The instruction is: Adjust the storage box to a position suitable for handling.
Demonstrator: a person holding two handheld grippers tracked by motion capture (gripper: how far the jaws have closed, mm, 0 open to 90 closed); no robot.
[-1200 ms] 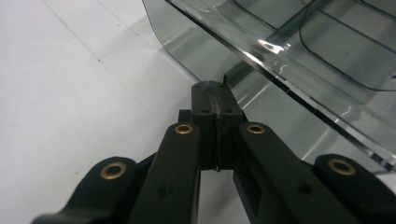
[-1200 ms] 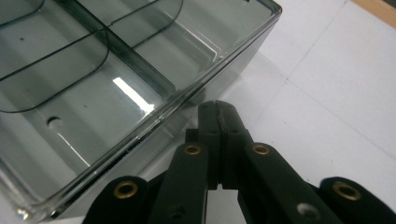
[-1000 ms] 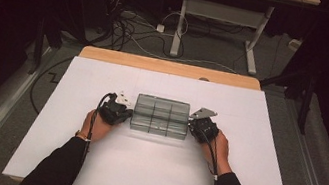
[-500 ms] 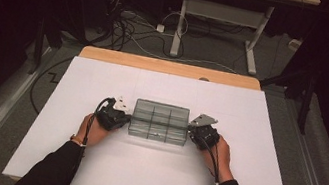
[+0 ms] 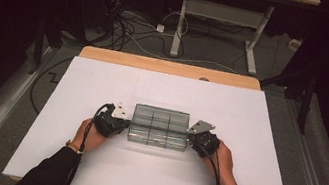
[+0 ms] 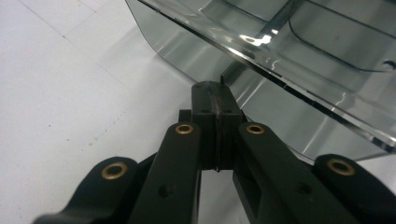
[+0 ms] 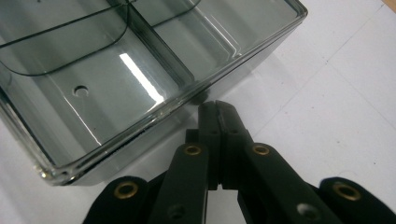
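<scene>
While pressed together, left gripper (image 5: 122,125) and right gripper (image 5: 193,139) against clear tray (image 5: 159,127) ends.

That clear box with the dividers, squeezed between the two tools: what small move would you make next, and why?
Probably keep sliding the clear box a little across the white table with both sides pressed evenly. The left gripper and the right gripper have their jaws shut and their tips set against opposite end walls, so neither one grips the box; uneven pressure would likely let it twist or slip free.
</scene>
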